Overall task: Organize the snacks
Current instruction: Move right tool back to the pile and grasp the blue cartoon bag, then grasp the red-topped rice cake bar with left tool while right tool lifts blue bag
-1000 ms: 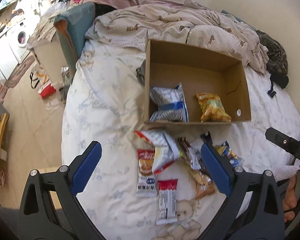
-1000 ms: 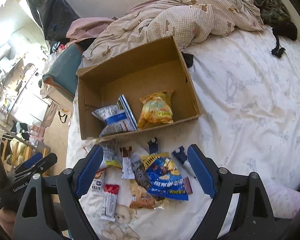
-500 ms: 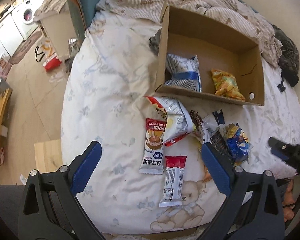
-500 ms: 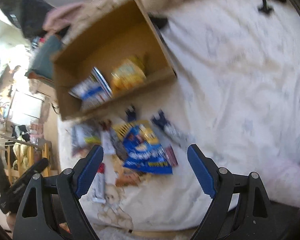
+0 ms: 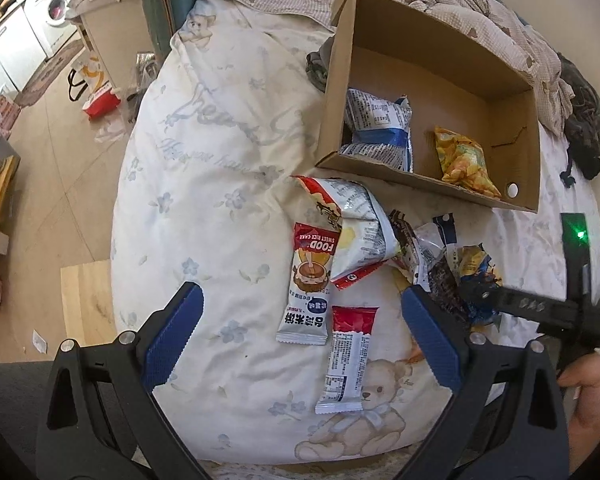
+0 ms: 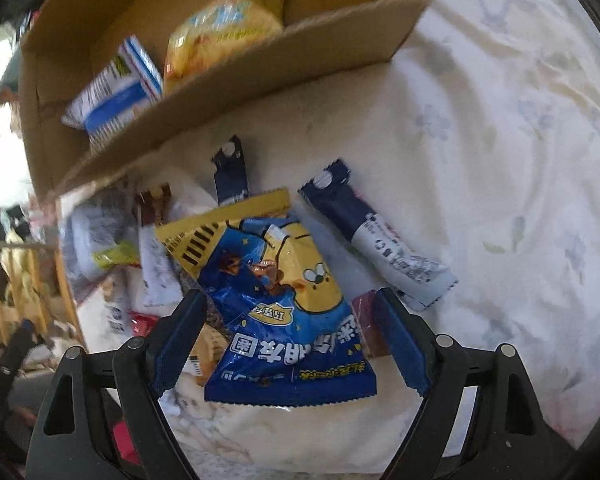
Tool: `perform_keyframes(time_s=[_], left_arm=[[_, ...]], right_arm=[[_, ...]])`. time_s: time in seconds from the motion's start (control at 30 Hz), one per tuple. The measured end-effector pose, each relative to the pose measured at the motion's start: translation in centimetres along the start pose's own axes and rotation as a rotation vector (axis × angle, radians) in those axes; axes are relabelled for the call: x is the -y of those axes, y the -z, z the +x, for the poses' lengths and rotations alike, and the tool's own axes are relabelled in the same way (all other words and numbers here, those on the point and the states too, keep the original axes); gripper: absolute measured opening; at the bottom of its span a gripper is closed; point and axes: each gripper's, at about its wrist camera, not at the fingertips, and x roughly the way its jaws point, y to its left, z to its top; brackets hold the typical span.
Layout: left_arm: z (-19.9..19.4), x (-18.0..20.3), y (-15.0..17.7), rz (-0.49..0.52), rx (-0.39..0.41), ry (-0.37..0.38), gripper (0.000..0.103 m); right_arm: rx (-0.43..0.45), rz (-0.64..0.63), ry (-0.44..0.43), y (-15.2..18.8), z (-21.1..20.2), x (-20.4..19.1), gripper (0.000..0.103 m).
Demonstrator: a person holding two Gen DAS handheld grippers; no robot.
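While spread wide, right gripper straddles blue snack bag, long axis pointing toward cardboard box; left gripper equally wide, farther.

The rice cake wrapper, lying on the bed's quilt near its foot edge, reads "FOOD" and "SWEET RICE CAKE", upside down. The quilt's cursive print and the other wrappers' print are illegible.

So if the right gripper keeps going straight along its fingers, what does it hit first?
Most likely the blue and yellow snack bag, lying between the open fingers of the right gripper; depth is hard to judge.
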Motion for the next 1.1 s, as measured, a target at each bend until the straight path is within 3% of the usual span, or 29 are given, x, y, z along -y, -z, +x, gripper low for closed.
perform_keyframes(time_s=[0.1,0.3,0.4,0.53,0.73,0.87,1.0,1.03,1.1], left_arm=[[0.1,0.3,0.1,0.011,-0.002,0.000,0.098],[0.3,0.3,0.3,0.018,-0.009,-0.008,0.098],[0.6,0.3,0.6,0.015,-0.026,-0.007,0.098],[2.0,1.3,1.5,0.043,-0.100,0.008,0.079],[5.6,3.7,4.1,0.127,-0.244,0.006,0.070],[7.6,5.1,5.2,0.176,-0.305,-0.012,0.061],[8.9,6.4,5.8,0.225,-0.324,-0.037,0.059],[9.2,6.7,5.9,0.242,-0.324,-0.042,0.033],[9.4,7.4,6.3,0.296,-0.340,-0.070,0.027]], right_arm=[[0.018,-0.074,0.016,0.6,-0.7,-0.9,0.054],[0.112,-0.078,-0.037,2.6,-4.6,-0.3,0.039],[0.172,-0.076,-0.080,3.9,-7.4,0.2,0.037],[0.254,-0.062,-0.160,4.8,-10.2,0.5,0.037],[0.289,-0.048,-0.192,4.8,-10.9,0.0,0.035],[0.287,-0.035,-0.185,4.9,-10.5,0.2,0.035],[0.286,-0.026,-0.180,5.0,-10.5,0.4,0.035],[0.287,-0.028,-0.179,5.0,-10.5,0.3,0.035],[0.290,-0.028,-0.178,5.0,-10.6,0.3,0.035]])
